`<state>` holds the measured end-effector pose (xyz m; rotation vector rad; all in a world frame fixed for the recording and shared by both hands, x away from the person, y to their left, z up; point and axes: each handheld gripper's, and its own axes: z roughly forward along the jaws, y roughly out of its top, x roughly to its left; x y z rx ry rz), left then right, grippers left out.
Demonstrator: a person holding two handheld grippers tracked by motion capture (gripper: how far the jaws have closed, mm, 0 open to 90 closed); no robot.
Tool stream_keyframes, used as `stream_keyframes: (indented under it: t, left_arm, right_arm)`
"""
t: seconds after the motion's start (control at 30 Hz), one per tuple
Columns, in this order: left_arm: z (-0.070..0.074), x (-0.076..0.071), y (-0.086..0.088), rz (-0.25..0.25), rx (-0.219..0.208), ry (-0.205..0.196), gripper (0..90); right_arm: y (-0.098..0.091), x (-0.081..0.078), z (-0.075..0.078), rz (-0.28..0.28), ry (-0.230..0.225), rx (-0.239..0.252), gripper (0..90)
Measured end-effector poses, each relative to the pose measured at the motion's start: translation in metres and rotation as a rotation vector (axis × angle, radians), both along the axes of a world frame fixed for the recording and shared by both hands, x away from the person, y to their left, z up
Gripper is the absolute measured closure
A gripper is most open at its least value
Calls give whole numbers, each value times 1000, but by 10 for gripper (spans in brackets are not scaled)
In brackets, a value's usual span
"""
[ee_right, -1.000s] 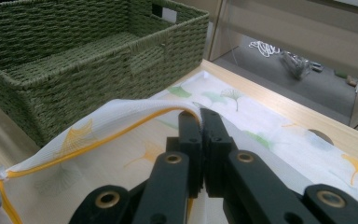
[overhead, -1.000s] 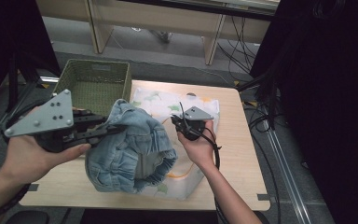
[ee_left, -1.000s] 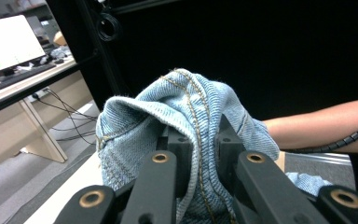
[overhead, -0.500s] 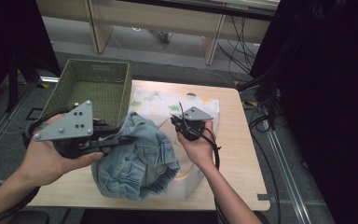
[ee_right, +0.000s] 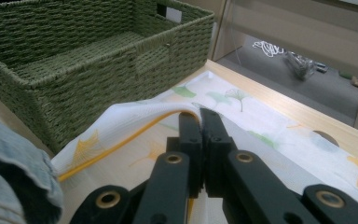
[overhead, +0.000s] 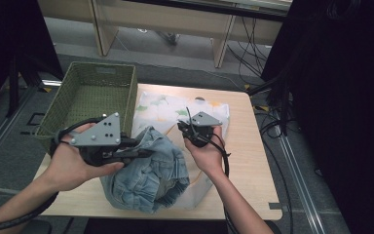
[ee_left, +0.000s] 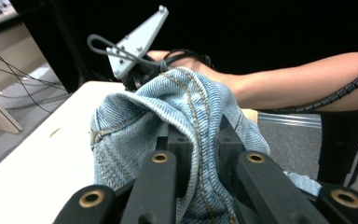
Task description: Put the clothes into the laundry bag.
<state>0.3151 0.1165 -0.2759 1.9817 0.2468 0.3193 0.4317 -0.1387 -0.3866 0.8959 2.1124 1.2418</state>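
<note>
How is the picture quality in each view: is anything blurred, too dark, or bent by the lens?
High view: soft overall; the right side is nearly black, while the table is evenly lit. Left gripper view: the denim garment is sharp, the background black, the pale table glares. Right gripper view: the green basket and leaf-print cloth are clear; the denim at the left edge is blurred.

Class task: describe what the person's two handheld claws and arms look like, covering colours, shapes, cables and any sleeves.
Each claw, the left claw and the right claw, has a black body topped by a grey three-cornered plate with small holes. The black jaws carry brass-coloured pivot rings, seen in both gripper views. A black ribbed cable trails from each along the forearm. Both forearms are bare: no sleeves show.
</note>
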Motion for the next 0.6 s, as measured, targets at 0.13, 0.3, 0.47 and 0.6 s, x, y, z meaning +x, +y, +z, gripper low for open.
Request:
stream_keyframes:
  t: [0.13, 0.3, 0.47, 0.6]
  left_arm:
    - [-8, 4, -6, -7, 14, 21, 805]
    - [-17, 9, -15, -13, 41, 43, 805]
    - [-27, 13, -26, -18, 74, 50, 805]
    - [-36, 19, -33, -11, 106, 58, 804]
  right_arm:
    - [0, 0, 0, 5, 5, 2, 897]
    - [1, -1, 1, 6, 2, 0, 898]
    - [1, -1, 1, 10, 4, 3, 898]
    - [1, -1, 2, 9, -2, 1, 898]
